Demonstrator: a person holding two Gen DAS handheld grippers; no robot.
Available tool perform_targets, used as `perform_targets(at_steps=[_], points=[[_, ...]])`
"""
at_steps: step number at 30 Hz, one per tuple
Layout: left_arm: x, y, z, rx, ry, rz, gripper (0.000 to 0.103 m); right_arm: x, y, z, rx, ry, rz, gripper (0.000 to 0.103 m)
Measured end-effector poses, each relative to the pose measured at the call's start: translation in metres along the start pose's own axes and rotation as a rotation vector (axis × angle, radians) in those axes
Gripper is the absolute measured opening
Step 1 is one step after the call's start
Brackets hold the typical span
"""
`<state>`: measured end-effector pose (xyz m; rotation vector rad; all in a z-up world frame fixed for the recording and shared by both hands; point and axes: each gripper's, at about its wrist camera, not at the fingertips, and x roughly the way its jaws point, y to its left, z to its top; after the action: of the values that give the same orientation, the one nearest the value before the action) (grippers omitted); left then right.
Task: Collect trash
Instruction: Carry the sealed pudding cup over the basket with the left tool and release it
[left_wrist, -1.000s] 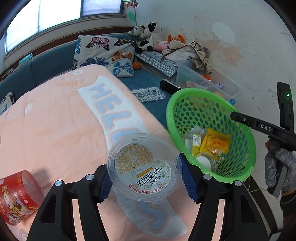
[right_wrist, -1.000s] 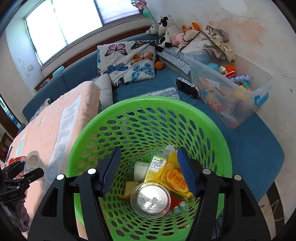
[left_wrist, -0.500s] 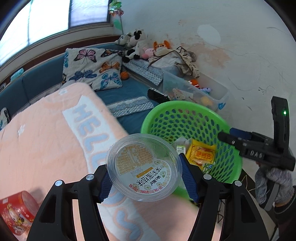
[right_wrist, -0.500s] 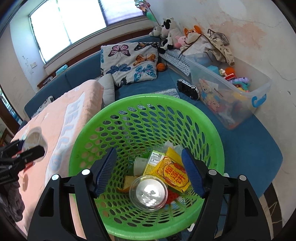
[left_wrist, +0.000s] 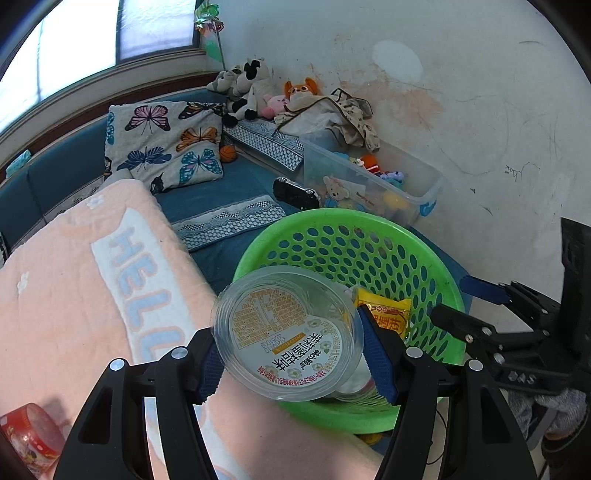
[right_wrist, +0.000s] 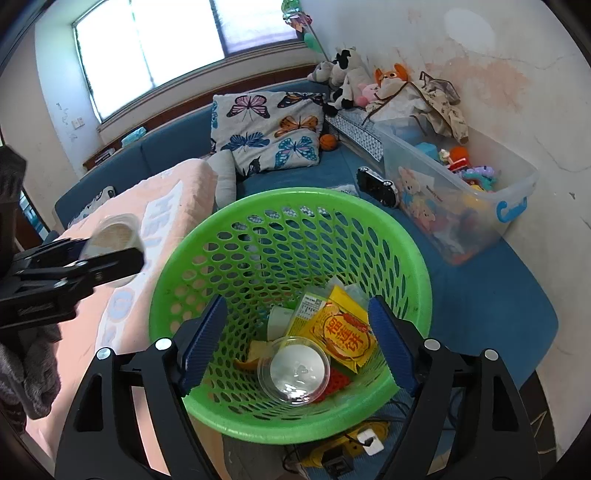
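Observation:
My left gripper (left_wrist: 291, 354) is shut on a clear plastic cup (left_wrist: 286, 332) with a printed label, held at the near left rim of the green basket (left_wrist: 417, 254). In the right wrist view the same cup (right_wrist: 112, 236) and the left gripper (right_wrist: 107, 258) sit left of the green basket (right_wrist: 221, 229). My right gripper (right_wrist: 295, 347) is open, its blue pads on either side of the basket's near wall. The basket holds a yellow packet (right_wrist: 341, 338), a clear lidded cup (right_wrist: 293, 369), a small carton (right_wrist: 306, 310) and peel.
A pink "HELLO" blanket (left_wrist: 74, 302) covers the bed at left, with a red can (left_wrist: 27, 435) at its lower left. A clear toy bin (right_wrist: 454, 192), a black device (right_wrist: 376, 186), a butterfly pillow (right_wrist: 269, 129) and plush toys (right_wrist: 347, 77) lie beyond. A yellow power strip (right_wrist: 351, 446) lies under the basket.
My left gripper has carried the clear cup rightward from over the blanket to the basket's rim. The right gripper has opened wider and the basket sits closer.

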<state>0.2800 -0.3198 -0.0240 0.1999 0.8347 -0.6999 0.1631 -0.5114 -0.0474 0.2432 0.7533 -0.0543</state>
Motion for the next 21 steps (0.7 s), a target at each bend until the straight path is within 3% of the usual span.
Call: perform_targets(at_steps=[13,21], points=[[0.026,-0.017,0.006,-0.005,0.045,-0.01,0.064,-0.005,-0.012,-0.015,0.026,0.01,-0.004,0.08],[0.031,-0.021,0.006,0.0,0.047,-0.011,0.07,-0.002,-0.015,-0.02,0.039,0.021,-0.001,0.08]])
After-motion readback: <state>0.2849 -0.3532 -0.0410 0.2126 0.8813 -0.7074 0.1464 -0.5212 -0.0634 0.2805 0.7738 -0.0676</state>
